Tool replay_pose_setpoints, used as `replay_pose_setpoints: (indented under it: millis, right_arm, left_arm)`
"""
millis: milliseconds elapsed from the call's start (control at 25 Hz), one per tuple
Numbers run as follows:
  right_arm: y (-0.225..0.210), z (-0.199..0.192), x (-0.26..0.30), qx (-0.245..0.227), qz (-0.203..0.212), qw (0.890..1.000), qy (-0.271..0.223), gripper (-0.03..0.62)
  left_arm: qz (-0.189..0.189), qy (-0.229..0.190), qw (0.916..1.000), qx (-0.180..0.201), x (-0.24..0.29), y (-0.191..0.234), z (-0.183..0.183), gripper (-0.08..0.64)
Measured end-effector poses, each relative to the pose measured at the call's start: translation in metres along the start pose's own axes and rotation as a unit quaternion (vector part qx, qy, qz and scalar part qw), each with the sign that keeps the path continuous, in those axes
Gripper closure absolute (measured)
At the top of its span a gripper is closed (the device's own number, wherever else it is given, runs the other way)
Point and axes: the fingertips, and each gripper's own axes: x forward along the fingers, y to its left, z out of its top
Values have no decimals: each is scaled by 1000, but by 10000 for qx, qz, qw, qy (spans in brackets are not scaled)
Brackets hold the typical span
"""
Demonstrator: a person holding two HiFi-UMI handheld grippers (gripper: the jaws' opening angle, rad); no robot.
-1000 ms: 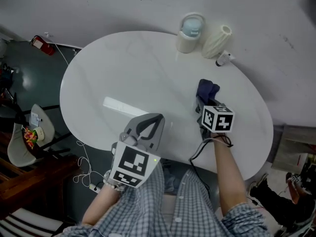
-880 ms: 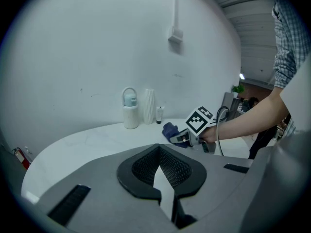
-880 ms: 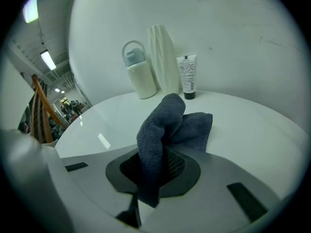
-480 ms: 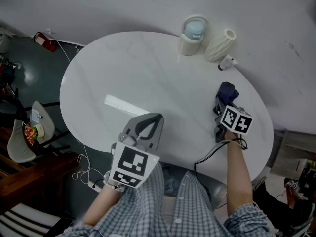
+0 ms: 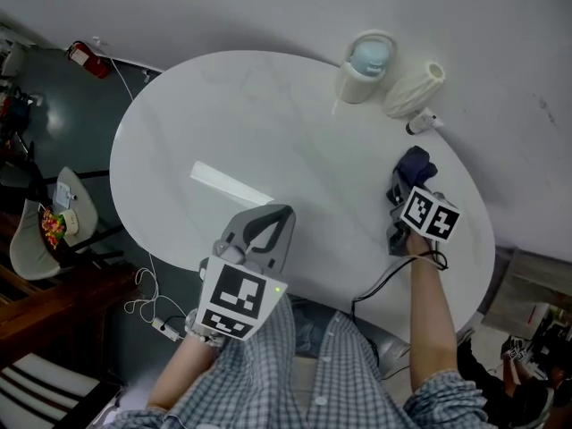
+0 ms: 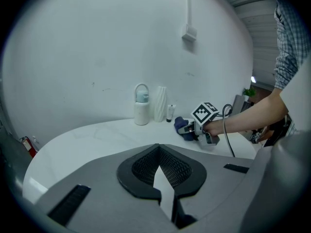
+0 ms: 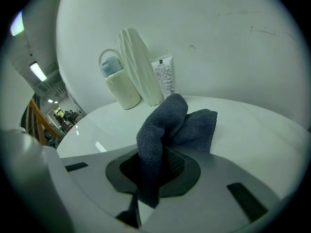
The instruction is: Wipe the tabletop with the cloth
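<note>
White oval table point(image 5: 232, 114): right gripper point(image 5: 401, 195) pinches cloth point(image 5: 414, 165) near right edge, most surface lying leftward; left gripper point(image 5: 273, 219) closed, empty.

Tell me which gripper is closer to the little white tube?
Right. The right gripper, clamping the dark blue cloth, is just in front of the tube; the left gripper is far off at the near edge of the table.

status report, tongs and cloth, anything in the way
Right tongs shut on cloth, at tabletop's right side. Left tongs shut, empty. Jug, vase, tube ahead at the wall.
</note>
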Motion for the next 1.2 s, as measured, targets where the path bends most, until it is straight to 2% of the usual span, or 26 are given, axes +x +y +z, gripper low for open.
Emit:
replay_pose_setpoints:
  millis: [480,680,920,1200]
  right_arm:
    - [61,25,46,-745,344,9966,109,552]
    - [111,28,69,-1131,832,9898,243,552]
    - [167,23,83,-1741,1374,9740,461,552]
    - [232,-11,78,-2488,2163,9399,892,554]
  left_arm:
    - [226,72,9995,-206,-10,13,-13,557]
    - [360,89,9989,-286,-18,20,-19,557]
    - [510,114,9977,-423,-31,29,-28,557]
    - [616,93,9969,-483,-43,35,-35,557]
